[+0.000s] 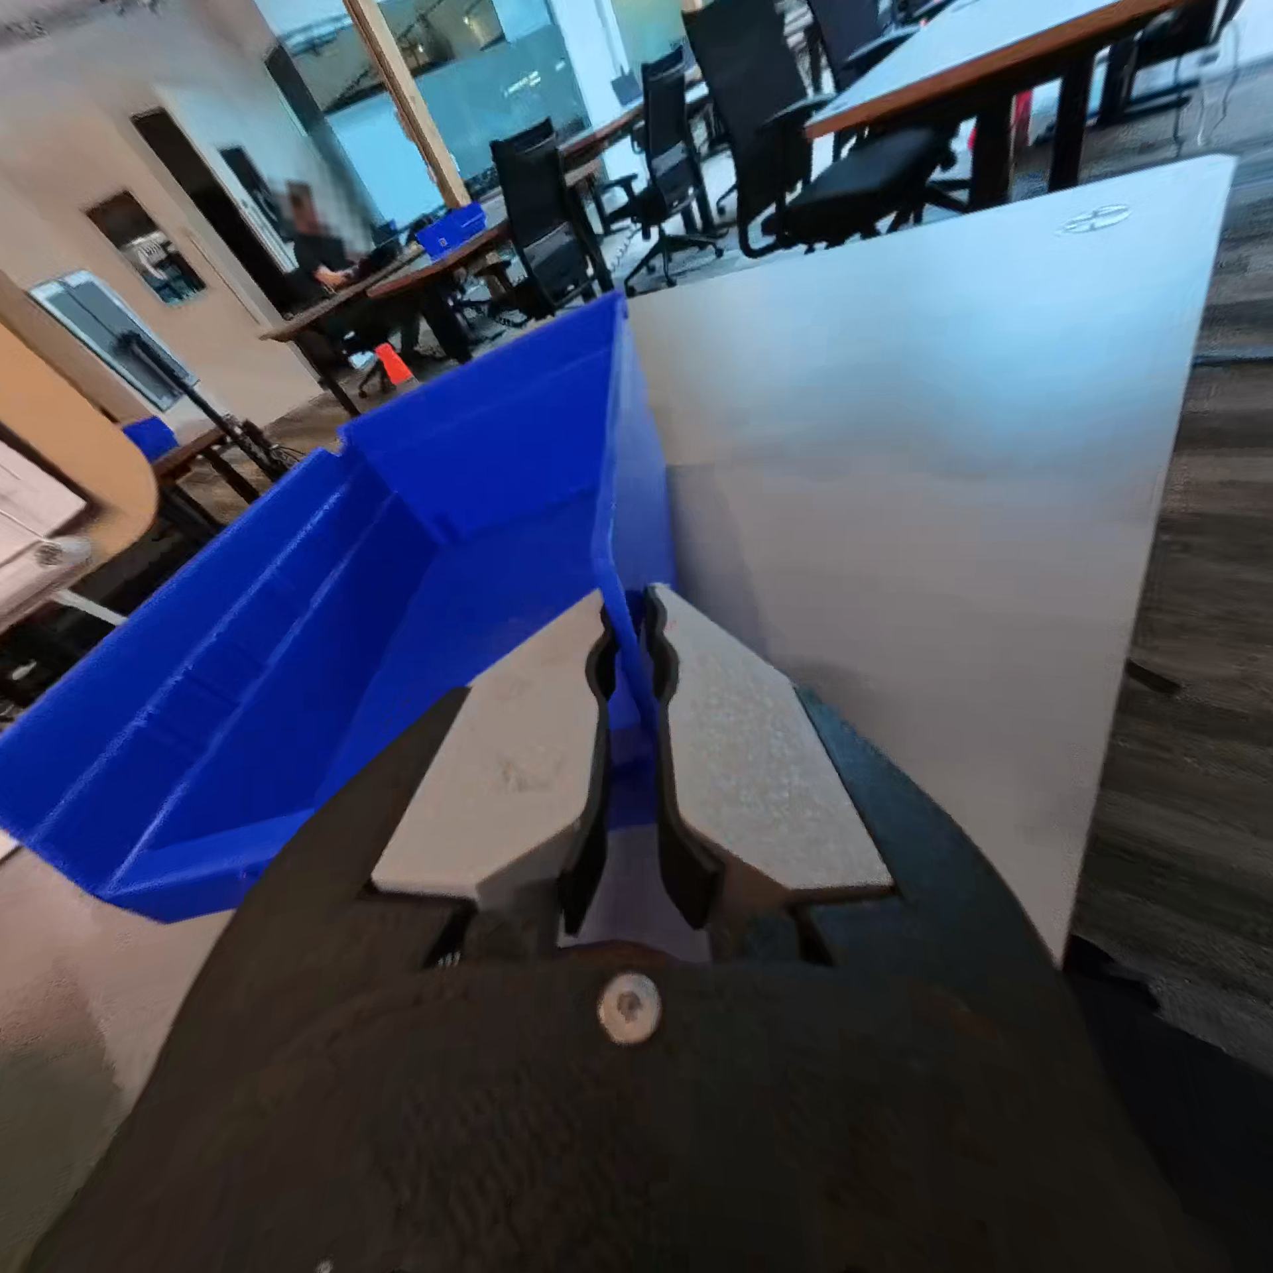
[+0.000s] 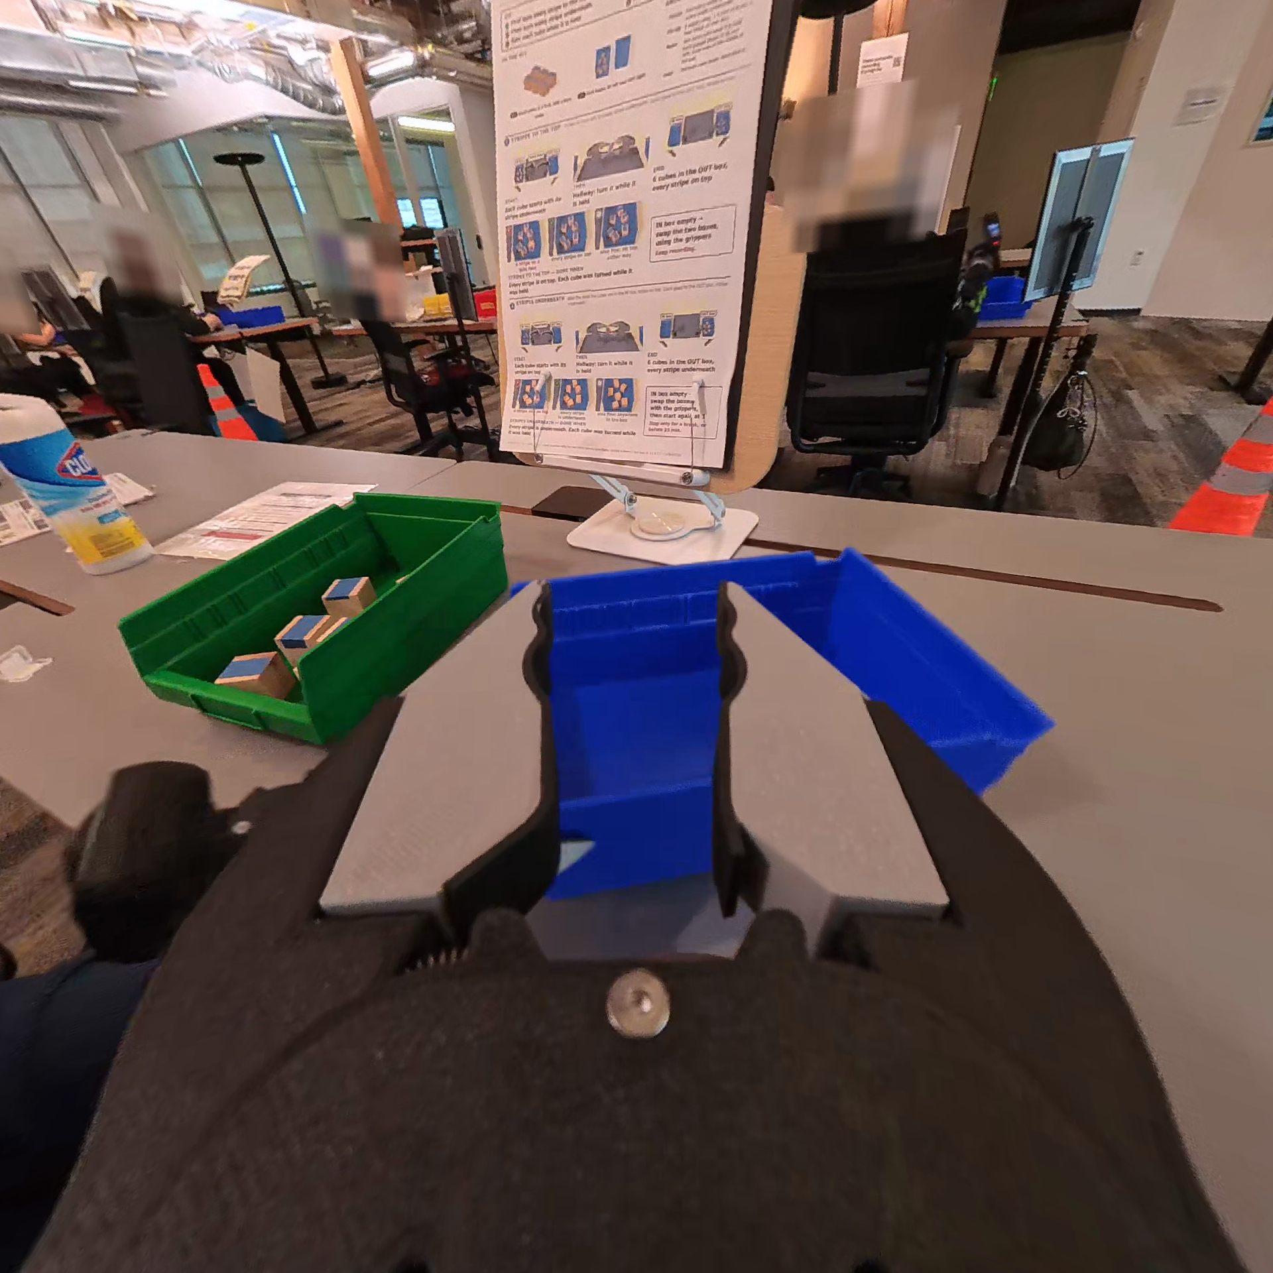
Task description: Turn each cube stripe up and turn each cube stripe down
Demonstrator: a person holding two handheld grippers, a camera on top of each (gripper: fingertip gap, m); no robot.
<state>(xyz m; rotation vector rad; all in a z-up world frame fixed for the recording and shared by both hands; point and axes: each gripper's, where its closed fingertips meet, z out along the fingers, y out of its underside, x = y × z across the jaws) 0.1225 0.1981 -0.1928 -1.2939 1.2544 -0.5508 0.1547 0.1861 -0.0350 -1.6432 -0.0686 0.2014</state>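
Cubes (image 2: 303, 637) of striped wood fill the green bin (image 2: 413, 661); left tool (image 1: 630, 640) pinches the blue bin (image 1: 289, 620) wall, right tool (image 2: 634, 640) released.

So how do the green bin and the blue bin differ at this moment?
The green bin holds wooden cubes with blue stripes facing up; the blue bin looks empty. The green bin sits flat on the table with no gripper on it, while the left gripper is clamped on the blue bin's side wall, and that bin looks tilted. Both are open plastic bins of the same shape.
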